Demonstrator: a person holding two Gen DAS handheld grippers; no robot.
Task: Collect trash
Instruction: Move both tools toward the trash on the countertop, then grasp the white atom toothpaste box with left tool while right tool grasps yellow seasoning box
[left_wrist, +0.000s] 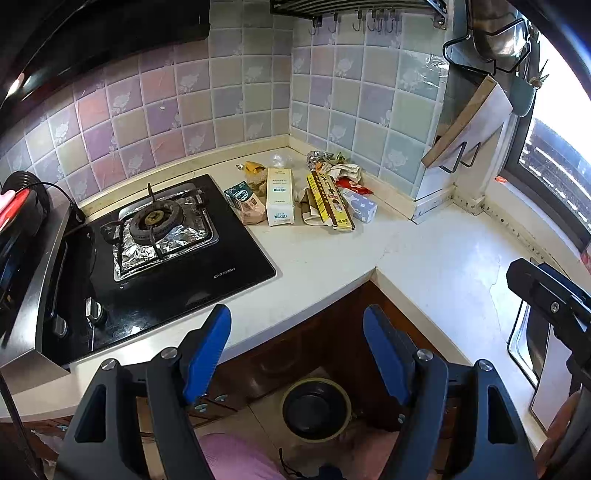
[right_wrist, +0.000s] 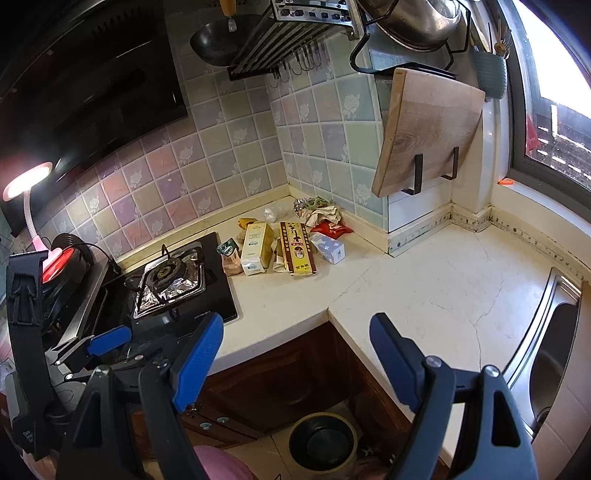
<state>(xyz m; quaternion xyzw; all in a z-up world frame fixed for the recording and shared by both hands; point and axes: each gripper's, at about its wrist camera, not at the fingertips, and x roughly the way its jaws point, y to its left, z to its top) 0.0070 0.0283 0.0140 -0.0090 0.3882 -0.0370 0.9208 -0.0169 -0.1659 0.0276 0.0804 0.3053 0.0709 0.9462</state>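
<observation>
A pile of trash lies in the far corner of the white counter (left_wrist: 325, 258): a white carton (left_wrist: 280, 195), a long yellow-brown box (left_wrist: 330, 201), a small pink-green carton (left_wrist: 245, 201), a pale blue tissue pack (left_wrist: 360, 206), a red wrapper (left_wrist: 352, 184) and crumpled foil and paper (left_wrist: 325, 158). The pile also shows in the right wrist view, with the white carton (right_wrist: 256, 248) and yellow-brown box (right_wrist: 297, 248). My left gripper (left_wrist: 297, 349) is open and empty, held off the counter's front edge. My right gripper (right_wrist: 297, 356) is open and empty too.
A gas hob (left_wrist: 162, 229) with foil around the burner sits left of the trash. A steel sink (right_wrist: 554, 354) is at the right. A cutting board (right_wrist: 428, 129) hangs on the wall rack. A round dark bin (left_wrist: 316, 410) stands on the floor below the counter corner.
</observation>
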